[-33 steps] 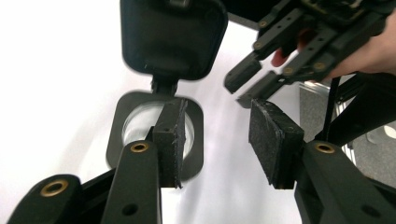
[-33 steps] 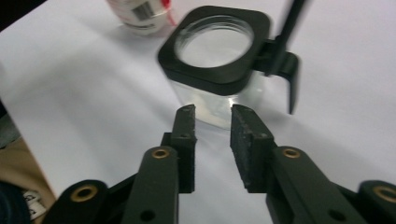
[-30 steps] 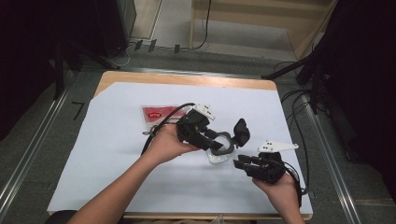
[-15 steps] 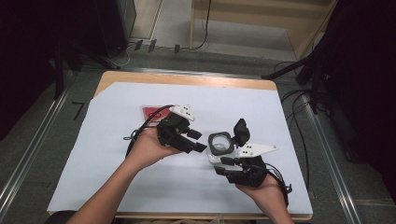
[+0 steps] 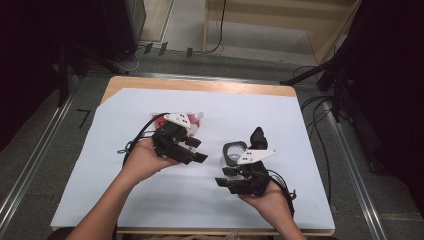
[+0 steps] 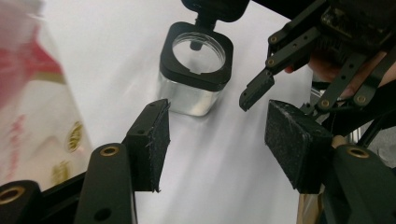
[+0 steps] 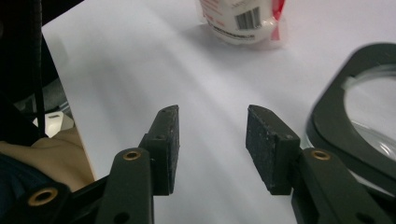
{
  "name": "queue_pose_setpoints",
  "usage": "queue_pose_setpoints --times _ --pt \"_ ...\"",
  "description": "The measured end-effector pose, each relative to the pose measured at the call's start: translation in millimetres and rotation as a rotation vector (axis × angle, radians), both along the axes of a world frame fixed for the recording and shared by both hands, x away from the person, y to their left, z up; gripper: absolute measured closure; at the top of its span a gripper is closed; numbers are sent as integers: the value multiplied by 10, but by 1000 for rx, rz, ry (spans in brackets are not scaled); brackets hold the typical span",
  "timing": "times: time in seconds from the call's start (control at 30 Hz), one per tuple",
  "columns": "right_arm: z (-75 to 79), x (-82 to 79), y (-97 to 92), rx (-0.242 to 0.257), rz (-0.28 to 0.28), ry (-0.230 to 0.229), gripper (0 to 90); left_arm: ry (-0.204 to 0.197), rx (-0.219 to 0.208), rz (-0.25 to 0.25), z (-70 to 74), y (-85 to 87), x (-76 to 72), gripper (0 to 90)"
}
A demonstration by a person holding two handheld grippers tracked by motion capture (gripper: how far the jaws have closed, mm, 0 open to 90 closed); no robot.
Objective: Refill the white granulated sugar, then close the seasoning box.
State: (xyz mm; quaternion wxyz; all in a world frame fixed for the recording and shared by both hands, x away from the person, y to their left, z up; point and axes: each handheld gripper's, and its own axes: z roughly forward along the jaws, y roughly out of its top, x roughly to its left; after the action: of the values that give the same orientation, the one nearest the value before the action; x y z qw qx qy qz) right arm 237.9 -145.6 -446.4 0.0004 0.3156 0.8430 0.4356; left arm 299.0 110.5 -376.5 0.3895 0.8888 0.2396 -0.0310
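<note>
Your clear, square hard-plastic jar with the black collar and flipped-open lid [image 6: 196, 70] stands mid-table between your empty left gripper [image 6: 217, 140], jaws just widening, and half-open, empty right gripper [image 7: 212, 144]; light, rigid, slick-walled, so pinch its flat sides below the collar.

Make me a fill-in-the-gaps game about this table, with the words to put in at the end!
1. The clear jar has a black collar and its flip lid stands ____.
2. Between the pads of the left gripper there is ____.
3. The red and white packet lies on a sheet coloured ____.
4. The jar stands nearer to the ____ gripper than to the other.

Missing words: open; nothing; white; right
</note>
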Motion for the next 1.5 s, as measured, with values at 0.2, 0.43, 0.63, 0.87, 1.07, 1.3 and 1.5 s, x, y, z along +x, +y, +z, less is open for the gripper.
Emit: queue_pose_setpoints --times 0.2,0.43,0.63,0.87,1.07,1.3,1.5 --pt "-4 74 178 -15 38 -17 542 -14 6 30 50 166 -1 416" --pt "56 185 348 14 62 -72 540 -25 -3 65 121 405 8 421" --pt "0 236 514 -2 67 -45 524 -24 12 103 125 599 21 424" --pt "-126 175 542 -15 80 -27 508 -11 5 129 93 753 7 427" --pt "-143 170 531 -21 82 -30 504 -2 5 166 86 878 2 433" --pt "-152 174 513 -25 76 -22 488 5 -5 212 81 1089 -18 452" --pt "-165 181 514 -26 74 -18 480 4 -17 246 95 1243 -11 452"
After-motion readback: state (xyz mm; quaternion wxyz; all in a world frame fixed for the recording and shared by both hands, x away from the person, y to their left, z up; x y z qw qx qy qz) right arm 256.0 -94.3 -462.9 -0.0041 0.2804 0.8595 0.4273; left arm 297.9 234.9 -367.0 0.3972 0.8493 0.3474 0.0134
